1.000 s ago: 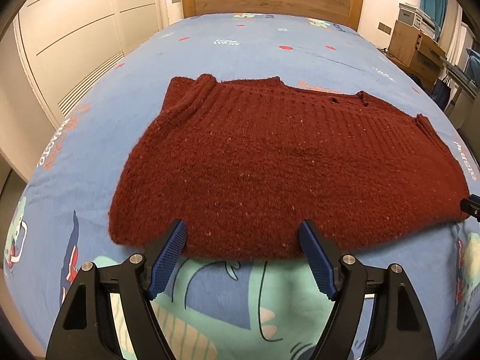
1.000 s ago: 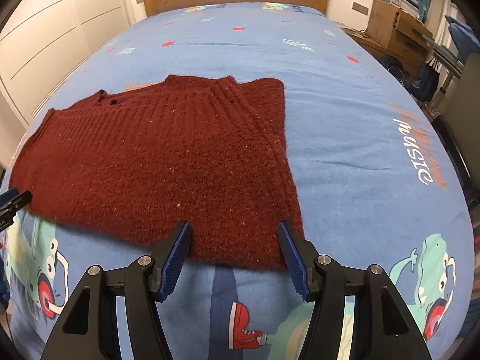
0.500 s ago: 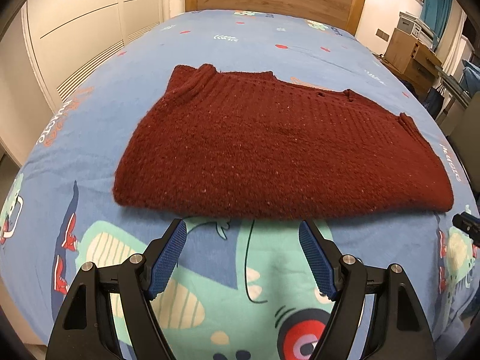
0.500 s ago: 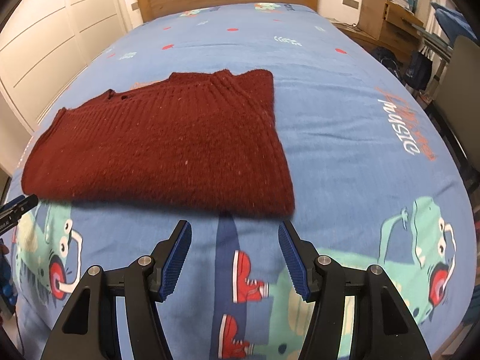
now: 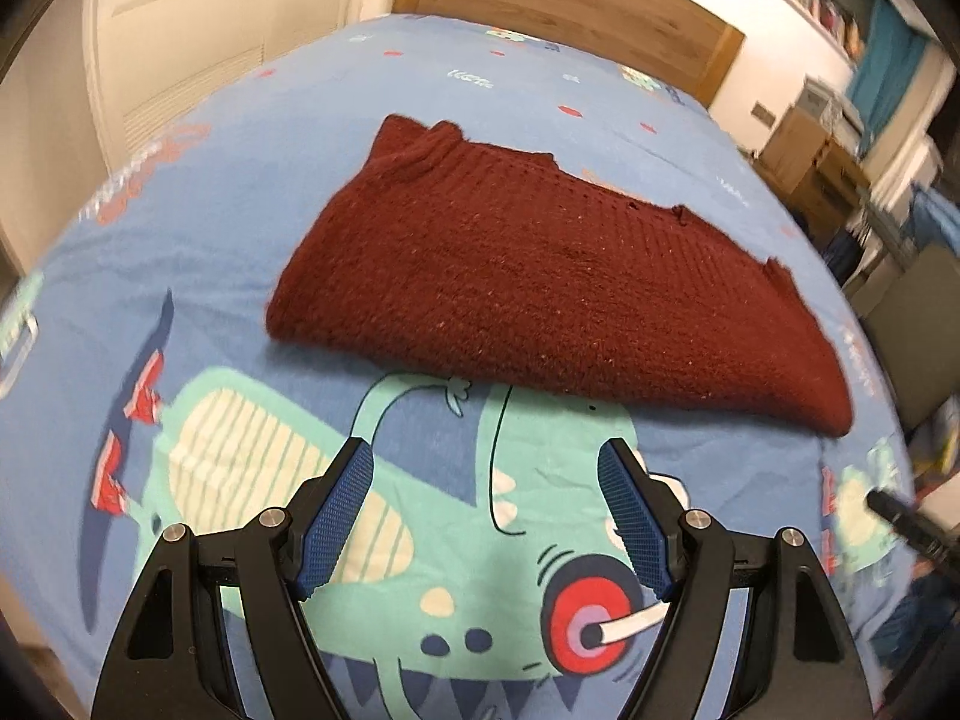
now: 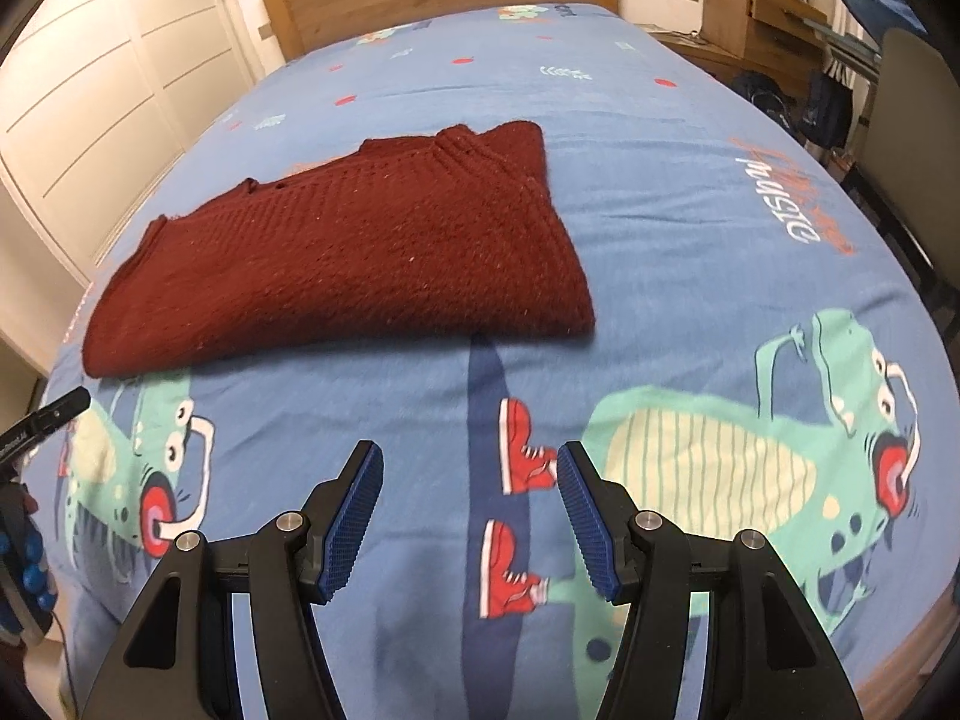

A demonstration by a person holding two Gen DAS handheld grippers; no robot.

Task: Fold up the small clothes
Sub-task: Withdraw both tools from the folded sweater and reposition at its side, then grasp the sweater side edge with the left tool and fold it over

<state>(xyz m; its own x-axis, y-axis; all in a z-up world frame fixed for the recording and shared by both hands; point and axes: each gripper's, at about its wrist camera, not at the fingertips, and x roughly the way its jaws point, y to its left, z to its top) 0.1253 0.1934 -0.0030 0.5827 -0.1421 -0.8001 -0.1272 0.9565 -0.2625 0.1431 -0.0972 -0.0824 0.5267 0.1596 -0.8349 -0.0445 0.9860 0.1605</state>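
Left edge: white wardrobe doors (image 6: 114, 120) stand beside the bed; the blue cartoon bedsheet (image 5: 252, 192) lies bare between them and the garment.
Left gripper (image 5: 486, 516): jaws spread wide, holding nothing, held over the dinosaur print, apart from the sweater's near fold.
Sweater (image 5: 540, 294): dark red knit, folded flat mid-bed; long axis runs left to right, ribbed collar at its left end in the left view.
Right gripper (image 6: 471, 516): jaws wide, empty, above the red sneaker print (image 6: 522, 456), well short of the sweater (image 6: 354, 258).
Right edge: wooden cabinet (image 6: 756, 18) and chair (image 6: 912, 120) beside the bed.
Far edge: wooden headboard (image 5: 576, 18).
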